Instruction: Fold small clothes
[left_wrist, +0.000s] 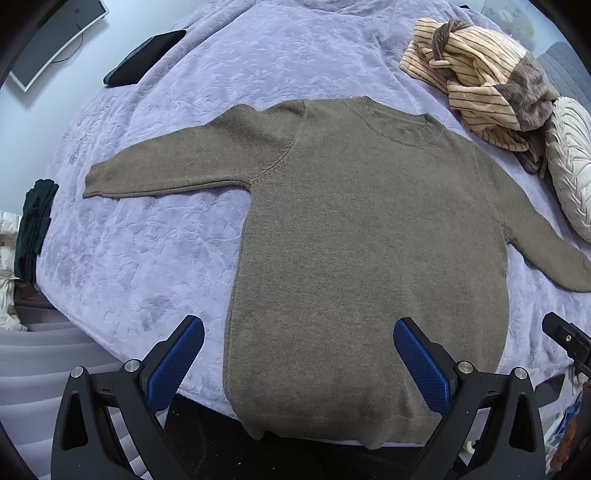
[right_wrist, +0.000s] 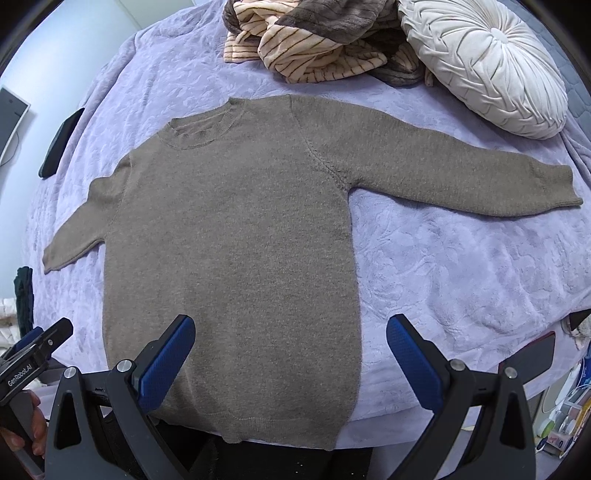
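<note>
Blue-padded fingers of the left gripper (left_wrist: 299, 363) and right gripper (right_wrist: 291, 363) stand spread wide and hold nothing, poised above the hem of a brown knit sweater (left_wrist: 369, 251). That sweater lies flat, front up, both sleeves stretched out, hem at the near edge of a lavender bedspread (left_wrist: 155, 258) and collar toward the far edge. Near the far right corner, a crumpled striped garment (right_wrist: 306, 55) touches a round white pleated cushion (right_wrist: 487, 66). Beside the left edge lies a dark phone-like slab (left_wrist: 144, 59).

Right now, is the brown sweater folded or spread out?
Spread out: the brown sweater lies flat on the purple bedspread, both sleeves extended sideways.
</note>
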